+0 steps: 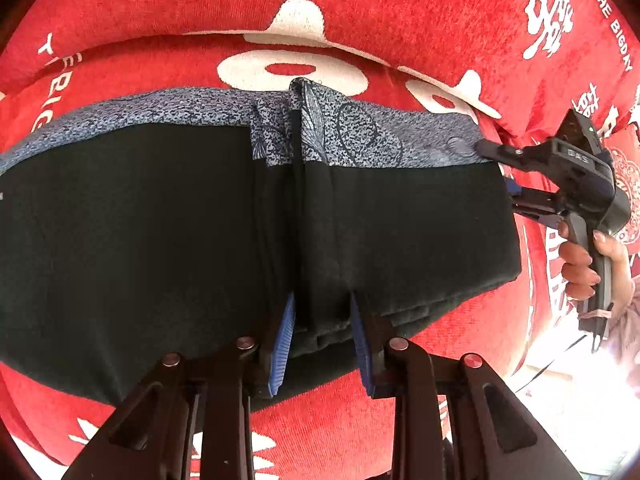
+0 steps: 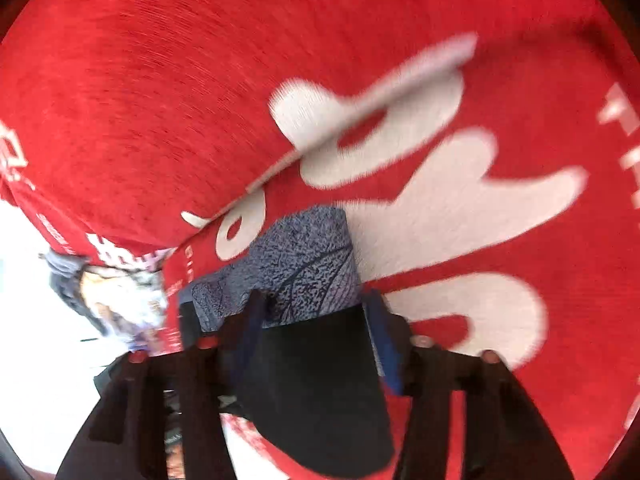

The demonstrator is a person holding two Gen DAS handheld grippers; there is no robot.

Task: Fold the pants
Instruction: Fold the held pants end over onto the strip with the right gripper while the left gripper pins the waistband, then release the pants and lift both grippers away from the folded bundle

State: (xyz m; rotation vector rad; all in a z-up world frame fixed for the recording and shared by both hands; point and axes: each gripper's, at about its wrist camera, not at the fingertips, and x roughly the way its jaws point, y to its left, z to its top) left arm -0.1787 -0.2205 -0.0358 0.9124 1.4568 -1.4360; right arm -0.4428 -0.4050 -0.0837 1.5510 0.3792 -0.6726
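Observation:
Black pants (image 1: 160, 220) with a blue patterned band (image 1: 360, 132) along the far edge lie folded across a red cloth. My left gripper (image 1: 322, 300) points down at their near edge, and its blue pads (image 1: 286, 336) are shut on a raised pleat of black fabric. My right gripper (image 1: 496, 172) is at the pants' right end, held by a hand (image 1: 576, 264). In the blurred right wrist view the pants' corner (image 2: 312, 380) lies between the spread fingers of my right gripper (image 2: 314, 300). The jaws stand apart and do not pinch the fabric.
The red cloth (image 1: 360, 8) with large white characters covers the whole surface and rises in a fold behind the pants. A bright white area (image 1: 580, 400) lies past its right edge. Blurred clutter (image 2: 112, 300) shows at the left of the right wrist view.

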